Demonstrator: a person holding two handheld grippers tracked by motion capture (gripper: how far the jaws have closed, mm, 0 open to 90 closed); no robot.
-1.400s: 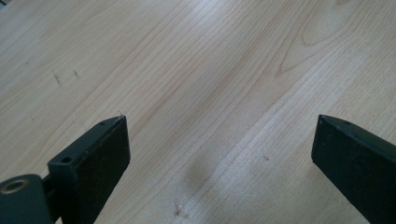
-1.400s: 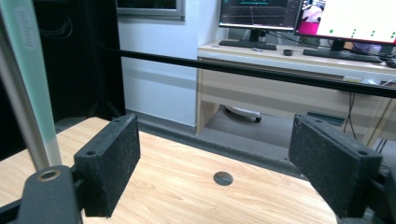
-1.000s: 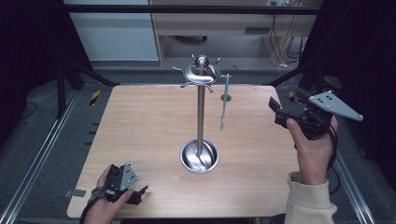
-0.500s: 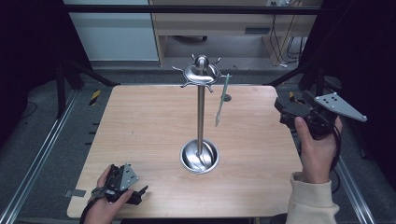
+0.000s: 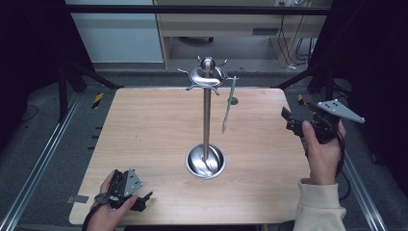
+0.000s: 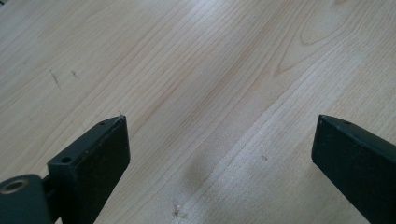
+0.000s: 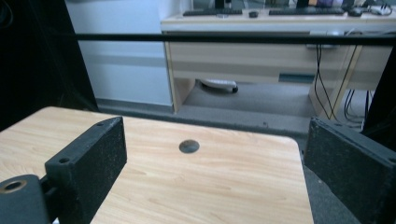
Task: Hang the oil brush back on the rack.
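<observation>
The slim silver utensil (image 5: 227, 107) hung from the metal hook stand (image 5: 207, 122), at its 3 o'clock. The right gripper (image 5: 291, 121), jaws just opened and empty, stood farther out at 3 o'clock. The left gripper (image 5: 139, 199) rested at 7 o'clock on the light wooden table (image 5: 144, 130), jaws apart.

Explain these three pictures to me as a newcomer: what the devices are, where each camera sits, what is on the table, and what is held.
A person holds a two-jaw gripper in each hand. The high view looks down on a wooden table. On it stands a metal stand with hooks on top; a knife hangs from one. The left gripper rests near the table's front edge, the right gripper hovers at the right edge. The other two pictures come from cameras riding on each gripper, looking along its black jaws. Both grippers are open and hold nothing.
</observation>
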